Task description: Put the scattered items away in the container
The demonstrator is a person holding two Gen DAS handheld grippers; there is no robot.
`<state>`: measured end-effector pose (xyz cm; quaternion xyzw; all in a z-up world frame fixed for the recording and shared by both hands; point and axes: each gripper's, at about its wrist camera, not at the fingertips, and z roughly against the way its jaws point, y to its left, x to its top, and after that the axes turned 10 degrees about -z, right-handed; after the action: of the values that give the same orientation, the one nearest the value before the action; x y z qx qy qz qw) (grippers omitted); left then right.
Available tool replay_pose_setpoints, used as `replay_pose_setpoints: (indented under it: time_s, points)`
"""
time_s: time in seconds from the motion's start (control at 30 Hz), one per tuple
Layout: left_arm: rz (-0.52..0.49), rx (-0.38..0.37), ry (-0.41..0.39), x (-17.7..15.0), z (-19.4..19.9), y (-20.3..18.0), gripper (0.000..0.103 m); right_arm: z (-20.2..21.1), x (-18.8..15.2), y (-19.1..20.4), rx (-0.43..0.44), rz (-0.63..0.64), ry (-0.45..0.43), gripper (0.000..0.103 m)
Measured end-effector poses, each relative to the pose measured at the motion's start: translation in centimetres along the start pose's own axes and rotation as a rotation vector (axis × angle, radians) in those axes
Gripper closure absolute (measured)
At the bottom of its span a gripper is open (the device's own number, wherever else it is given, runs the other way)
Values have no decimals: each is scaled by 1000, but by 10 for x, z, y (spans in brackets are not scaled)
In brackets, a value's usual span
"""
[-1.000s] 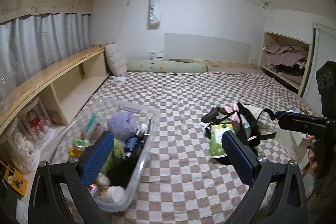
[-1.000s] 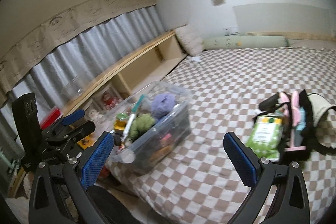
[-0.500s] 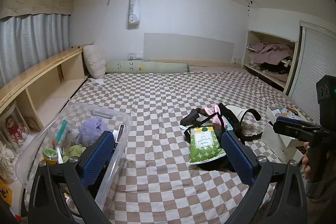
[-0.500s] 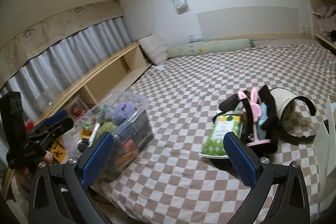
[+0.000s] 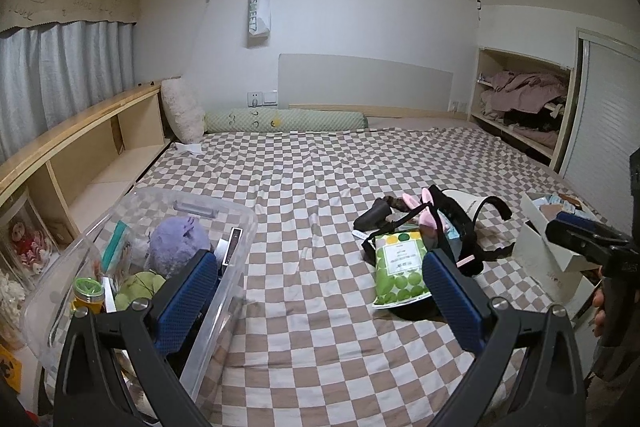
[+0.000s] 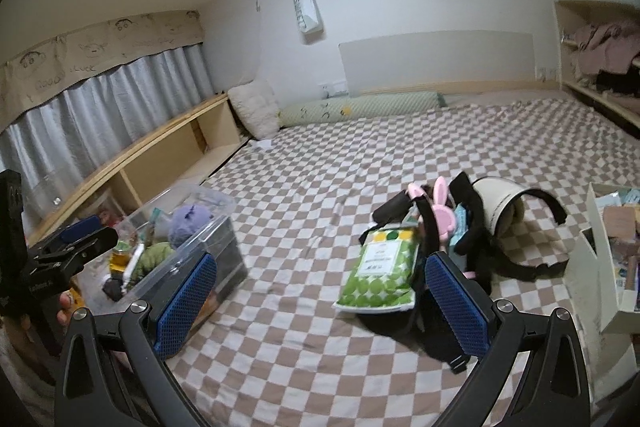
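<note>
Left wrist view: left tongs [image 5: 320, 301] spread wide with nothing between the blue-padded fingers [image 5: 188, 301], held above the brown-and-white checked bed [image 5: 312, 195]. Clear plastic storage container [image 5: 224, 279] sits at the bed's near left edge, partly behind the left finger. Inside it: a purple plush toy [image 5: 176, 245], a green soft item [image 5: 140, 287], a small jar with a green lid [image 5: 89, 293]; other contents too jumbled to tell. Right of centre on the bed lies a heap of scattered items: a green polka-dot pouch [image 5: 400, 269] in front, a pink bunny-ear headband [image 5: 424, 215] behind it, a black strap [image 5: 460, 227], and a cream visor cap with black band [image 5: 472, 207]. Heap is well apart from the container. Open white cardboard box [image 5: 544, 247] at the far right; the right tongs [image 5: 580, 233] show in front of it, gripped by a hand [image 5: 602, 307]. Their opening cannot be judged from here.

Right wrist view: right tongs [image 6: 320, 299] also wide apart and empty. Green pouch [image 6: 380, 263] lies just ahead of the right-side finger [image 6: 456, 301], headband [image 6: 436, 211] and visor [image 6: 500, 205] beyond it. Container [image 6: 208, 239] is at the left; the other tool [image 6: 76, 241] hovers beside it, held by a hand [image 6: 64, 307]. Grey curtains [image 6: 100, 107] and a wooden shelf [image 6: 160, 147] run along the left wall.
</note>
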<state>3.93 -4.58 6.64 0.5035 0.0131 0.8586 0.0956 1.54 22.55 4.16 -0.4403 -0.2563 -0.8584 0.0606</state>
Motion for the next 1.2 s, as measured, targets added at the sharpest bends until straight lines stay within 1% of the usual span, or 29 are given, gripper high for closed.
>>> replay_pose_setpoints:
  time_s: [0.13, 0.43, 0.6, 0.77, 0.9, 1.03, 1.1, 1.2]
  points:
    - [-4, -1, 6, -5, -6, 0, 0, -2, -4, 1, -30, 38, -8, 0]
    - [-12, -8, 32, -12, -17, -1, 0, -10, -10, -2, -18, 54, 30, 0]
    - [-29, -8, 41, -16, -22, -7, 0, -13, -12, -7, -36, 47, 48, 0]
    - [-32, -23, 52, -20, -32, -12, 0, -21, -14, -14, -48, 34, 78, 0]
    - [-35, -16, 41, -22, -40, -14, 0, -28, -11, -25, -58, -25, 103, 0]
    - [-14, -77, 59, -20, -52, -15, 0, -31, -6, -40, -17, -91, 83, 0]
    - [-21, -97, 70, -20, -57, -19, 0, -36, -4, -49, -33, -112, 78, 0]
    - [-25, -147, 97, -19, -65, -24, 0, -48, -2, -67, -66, -160, 80, 0]
